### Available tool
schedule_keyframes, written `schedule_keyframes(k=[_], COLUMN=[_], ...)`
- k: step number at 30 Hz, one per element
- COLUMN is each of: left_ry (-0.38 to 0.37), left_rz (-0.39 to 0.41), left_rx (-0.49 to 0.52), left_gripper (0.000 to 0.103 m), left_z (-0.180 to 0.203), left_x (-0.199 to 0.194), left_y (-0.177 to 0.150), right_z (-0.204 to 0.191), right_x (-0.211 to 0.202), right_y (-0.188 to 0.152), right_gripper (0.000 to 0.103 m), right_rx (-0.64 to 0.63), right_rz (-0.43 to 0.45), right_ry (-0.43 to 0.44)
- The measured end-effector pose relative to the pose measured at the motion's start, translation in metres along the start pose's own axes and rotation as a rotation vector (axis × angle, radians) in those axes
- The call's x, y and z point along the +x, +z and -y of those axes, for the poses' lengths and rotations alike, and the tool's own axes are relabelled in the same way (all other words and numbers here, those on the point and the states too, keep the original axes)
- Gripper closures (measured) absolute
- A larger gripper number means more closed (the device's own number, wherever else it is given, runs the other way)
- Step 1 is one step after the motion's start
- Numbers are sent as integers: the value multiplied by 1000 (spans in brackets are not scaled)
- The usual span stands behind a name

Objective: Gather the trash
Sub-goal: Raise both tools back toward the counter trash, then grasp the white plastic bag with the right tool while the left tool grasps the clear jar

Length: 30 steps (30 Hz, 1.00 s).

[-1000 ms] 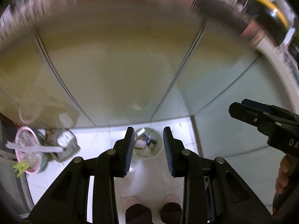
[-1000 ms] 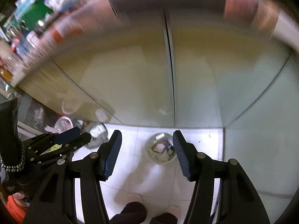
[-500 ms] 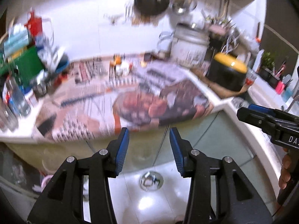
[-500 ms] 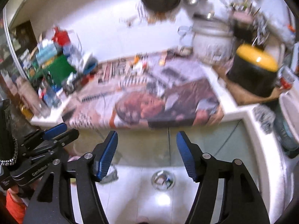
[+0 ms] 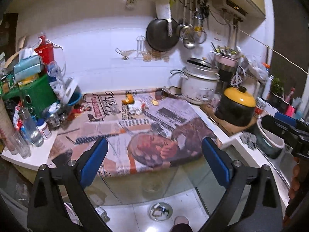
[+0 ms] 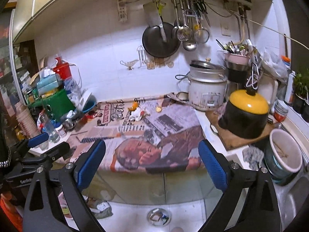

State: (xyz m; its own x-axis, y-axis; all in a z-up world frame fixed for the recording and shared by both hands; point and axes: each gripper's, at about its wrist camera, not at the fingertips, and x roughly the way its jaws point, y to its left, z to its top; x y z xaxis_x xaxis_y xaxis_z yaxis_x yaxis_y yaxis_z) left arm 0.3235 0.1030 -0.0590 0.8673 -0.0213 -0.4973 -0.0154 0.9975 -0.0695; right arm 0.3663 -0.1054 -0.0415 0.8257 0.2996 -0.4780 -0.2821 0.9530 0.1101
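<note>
**Both claws wide and empty above the newspaper-covered counter**

We hold our left gripper (image 5: 154, 150) and our right gripper (image 6: 151, 152) side by side over the front edge of the kitchen counter (image 5: 29, 157). The blue-padded jaws of each have just been opening and now stand far apart, with nothing between them.

Below us, on the white tiled floor (image 6: 131, 214) in front of the pale green cabinet doors (image 6: 135, 185), sits the small round trash bin (image 5: 160, 211), with scraps of paper and wrappers inside; it also shows in the right view (image 6: 158, 217).

On the counter a spread of printed newspaper sheets (image 5: 146, 133) carries the loose litter: an orange peel (image 5: 128, 99) and, just beside it, a crumpled white tissue (image 5: 136, 107), both near the back wall and well apart from our jaws. A white rice cooker (image 6: 207, 90) and a black pot with a yellow lid (image 6: 246, 114) stand to the right, a green plastic box (image 5: 36, 94) to the left.
</note>
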Motion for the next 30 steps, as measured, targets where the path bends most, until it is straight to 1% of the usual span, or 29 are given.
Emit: schedule_keyframes(k=[5, 9, 12, 14, 16, 18, 20, 24, 28, 30], left_ry=[56, 83, 142, 177, 204, 237, 267, 319, 343, 341], left_rz=[16, 7, 5, 4, 4, -6, -32, -53, -89, -106], left_rx=[-48, -95, -121, -155, -191, -212, -214, -220, -237, -243], left_gripper=[5, 5, 5, 5, 5, 5, 5, 5, 5, 5], left_z=[-4, -3, -1, -2, -4, -7, -10, -20, -46, -61], left_x=[36, 75, 103, 118, 133, 147, 161, 179, 210, 226], left_y=[23, 49, 66, 75, 81, 83, 87, 90, 95, 96], right_z=[15, 29, 42, 52, 60, 66, 71, 75, 66, 62], right_x=[37, 70, 91, 110, 126, 141, 161, 192, 232, 249], right_y=[24, 50, 69, 84, 91, 95, 99, 102, 106, 108], right_gripper=[7, 7, 7, 7, 7, 7, 7, 7, 7, 7], right_rx=[-21, -48, -72, -100, -123, -135, -132, -101, -89, -88], right_rz=[8, 4, -2, -17, -23, -30, -61, -113, -167, -186], right_ry=[51, 95, 134, 165, 185, 194, 205, 256, 262, 257])
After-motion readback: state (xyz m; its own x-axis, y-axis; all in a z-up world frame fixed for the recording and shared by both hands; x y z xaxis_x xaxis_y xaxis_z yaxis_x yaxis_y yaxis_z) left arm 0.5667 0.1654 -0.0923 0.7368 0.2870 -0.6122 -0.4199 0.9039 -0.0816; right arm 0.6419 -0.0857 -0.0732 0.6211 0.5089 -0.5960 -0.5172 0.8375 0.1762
